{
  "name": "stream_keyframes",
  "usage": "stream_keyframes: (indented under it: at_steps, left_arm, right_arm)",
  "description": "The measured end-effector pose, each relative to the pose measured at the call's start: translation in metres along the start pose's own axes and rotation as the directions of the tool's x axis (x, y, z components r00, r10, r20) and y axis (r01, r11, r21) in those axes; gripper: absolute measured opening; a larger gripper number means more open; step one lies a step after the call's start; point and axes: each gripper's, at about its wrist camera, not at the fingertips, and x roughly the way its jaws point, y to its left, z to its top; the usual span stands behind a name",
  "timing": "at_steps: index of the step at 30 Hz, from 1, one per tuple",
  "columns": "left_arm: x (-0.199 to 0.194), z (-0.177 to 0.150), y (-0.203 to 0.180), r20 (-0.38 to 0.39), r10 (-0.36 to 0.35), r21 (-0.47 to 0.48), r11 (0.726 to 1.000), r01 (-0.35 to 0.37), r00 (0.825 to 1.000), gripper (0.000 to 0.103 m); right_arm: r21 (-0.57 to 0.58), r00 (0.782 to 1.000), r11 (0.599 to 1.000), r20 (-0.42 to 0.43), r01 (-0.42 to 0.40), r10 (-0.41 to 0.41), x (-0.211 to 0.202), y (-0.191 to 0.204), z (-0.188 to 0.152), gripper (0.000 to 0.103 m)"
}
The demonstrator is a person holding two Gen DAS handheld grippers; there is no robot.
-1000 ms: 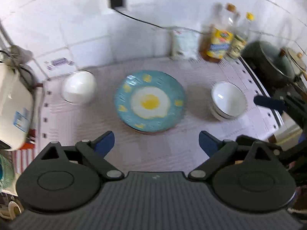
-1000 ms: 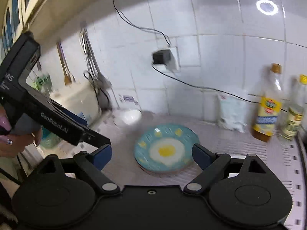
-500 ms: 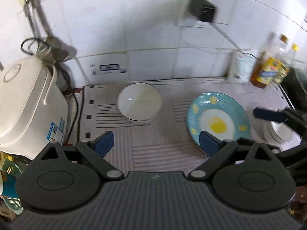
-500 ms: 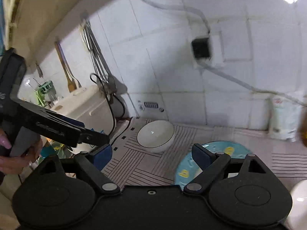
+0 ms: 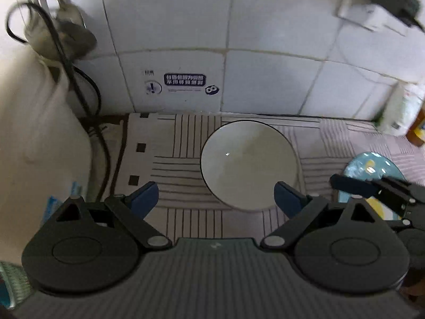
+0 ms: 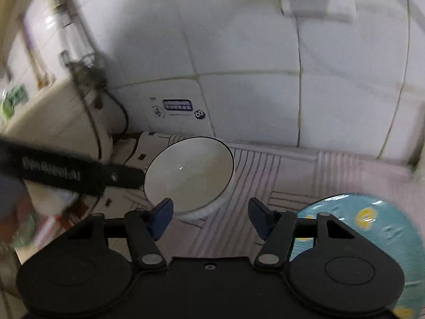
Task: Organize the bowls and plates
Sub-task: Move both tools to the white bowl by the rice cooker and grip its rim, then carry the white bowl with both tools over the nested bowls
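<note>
We see 1 white bowl (image 5: 248, 164) on the striped mat (image 5: 183, 170) near the worktop's back edge, the blue plate (image 6: 372, 220) beside it. Our left gripper (image 5: 216, 195) gapes empty; our right gripper (image 6: 211, 216), just narrowing, holds nothing.

A round white ceramic bowl (image 5: 248, 164) sits on the line-patterned counter mat (image 5: 180, 164) before the white tiled wall (image 5: 265, 85). A blue egg-print plate (image 6: 372, 228) lies to its right, a cream rice cooker (image 5: 34, 143) to its left.
</note>
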Motion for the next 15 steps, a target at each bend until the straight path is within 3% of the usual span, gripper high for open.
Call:
stream_keyframes:
  at_steps: [3,6,8,9,11,14,15]
  left_arm:
    - [0.024,0.006,0.010,-0.020,-0.009,-0.038,0.999,0.008,1.000,0.091]
    - [0.040,0.010,0.016,-0.031,-0.021,-0.041,0.999,0.020,0.999,0.078]
    - [0.049,0.011,0.021,-0.055,-0.029,-0.055,0.998,0.026,0.998,0.063]
    - [0.053,0.012,0.024,-0.065,-0.042,-0.070,0.997,0.037,0.997,0.060]
    - [0.063,0.010,0.030,-0.092,-0.076,-0.111,0.992,0.065,0.993,0.041]
    - [0.073,0.005,0.033,-0.128,-0.118,-0.147,0.984,0.099,0.985,0.018]
    - [0.075,0.003,0.032,-0.132,-0.131,-0.151,0.982,0.111,0.983,0.016]
  right_arm:
    - [0.105,1.000,0.994,-0.023,-0.001,0.004,0.022,-0.011,0.008,0.059]
    - [0.123,0.999,0.992,-0.043,0.025,-0.020,0.043,-0.013,0.010,0.048]
    - [0.136,0.997,0.990,-0.065,0.038,-0.029,0.057,-0.013,0.012,0.026]
    - [0.142,0.996,0.989,-0.077,0.044,-0.033,0.062,-0.013,0.012,0.024]
    - [0.143,0.996,0.988,-0.083,0.057,-0.046,0.066,-0.011,0.013,0.022]
    - [0.123,0.993,0.989,-0.095,0.081,-0.069,0.067,-0.007,0.015,0.021]
    - [0.118,0.993,0.989,-0.098,0.085,-0.073,0.067,-0.007,0.016,0.021]
